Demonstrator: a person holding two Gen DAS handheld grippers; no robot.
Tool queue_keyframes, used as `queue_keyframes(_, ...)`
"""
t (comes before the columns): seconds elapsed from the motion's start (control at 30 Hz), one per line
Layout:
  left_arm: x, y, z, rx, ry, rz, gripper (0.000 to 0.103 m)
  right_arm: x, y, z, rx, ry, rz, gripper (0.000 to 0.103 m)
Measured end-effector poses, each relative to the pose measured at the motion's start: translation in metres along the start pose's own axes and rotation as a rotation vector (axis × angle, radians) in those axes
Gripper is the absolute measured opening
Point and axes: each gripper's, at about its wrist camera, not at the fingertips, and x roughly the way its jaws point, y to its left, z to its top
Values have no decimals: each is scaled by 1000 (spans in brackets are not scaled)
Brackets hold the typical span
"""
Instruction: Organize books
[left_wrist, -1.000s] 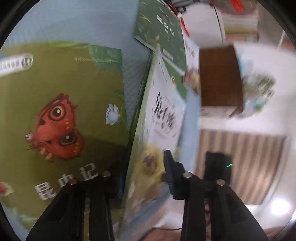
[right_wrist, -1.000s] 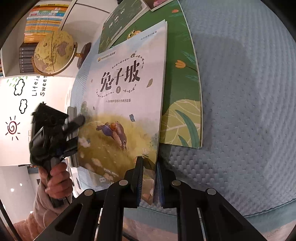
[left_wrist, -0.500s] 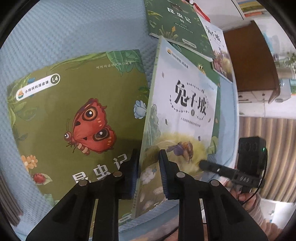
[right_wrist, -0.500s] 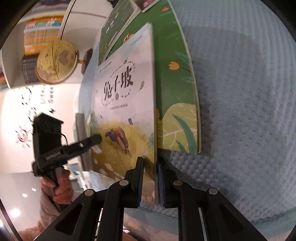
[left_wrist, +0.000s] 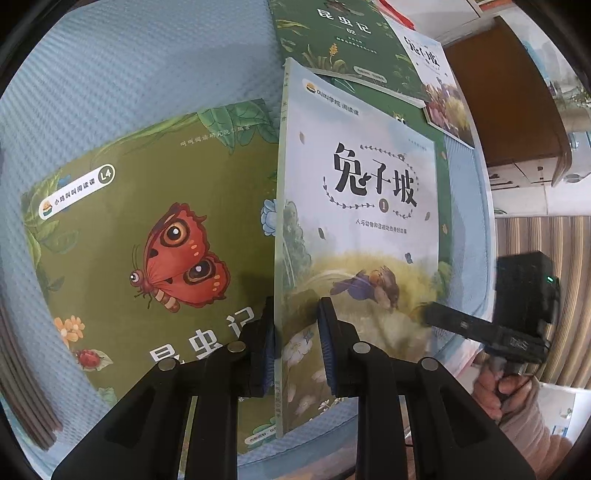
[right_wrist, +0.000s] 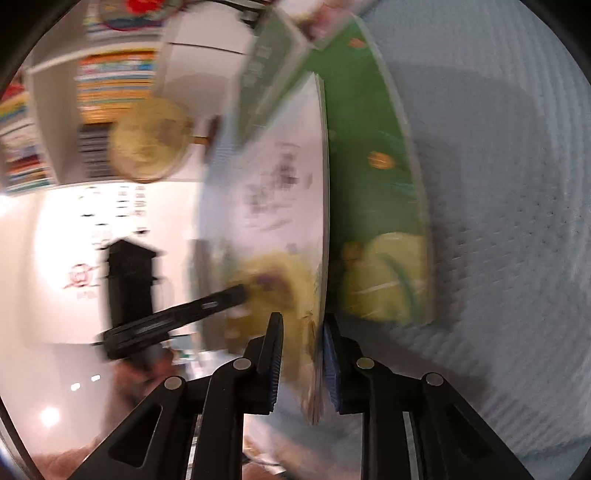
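**Rabbit book gripped on two edges**

Here the pale rabbit-cover book stands tilted up at the centre of the left wrist view, its spine edge between the pads of the left gripper, which is closed on it at lower centre. To its left a green butterfly book lies flat on the blue quilted surface. Two more books overlap at the upper right. In the blurred right wrist view, the right gripper at lower centre is opening; the same book's edge sits between its fingers, touching only the right-hand one. A green book lies behind.
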Motion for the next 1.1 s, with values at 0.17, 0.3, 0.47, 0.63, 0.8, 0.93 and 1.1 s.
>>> queue_keyframes(0.17, -1, 8, -1, -12, -4, -22, 22, -3, 1, -3, -3, -27, 140, 21)
queue_keyframes(0.3, -3, 10, -4, -7, -7, -14, 22, -3, 14, -2, -46, -38, 40, 19)
queue_keyframes(0.47, -13, 3, -15, 28, -49, 37, 23, -2, 26, -1, -68, -43, 34, 6)
queue_keyframes(0.63, -36, -3, -27, 38, -90, -10, 23, -17, 55, -7, -174, -54, -10, 6)
queue_keyframes(0.8, -58, -7, -31, 88, -109, -12, 23, -26, 74, -12, -218, -69, -7, 8)
queue_keyframes(0.93, -74, -10, -34, 107, -139, -22, 23, -28, 92, -15, -250, -85, -11, 8)
queue_keyframes(1.1, -95, -6, -38, 128, -178, -28, 23, -28, 115, -22, -281, -109, 0, 8)
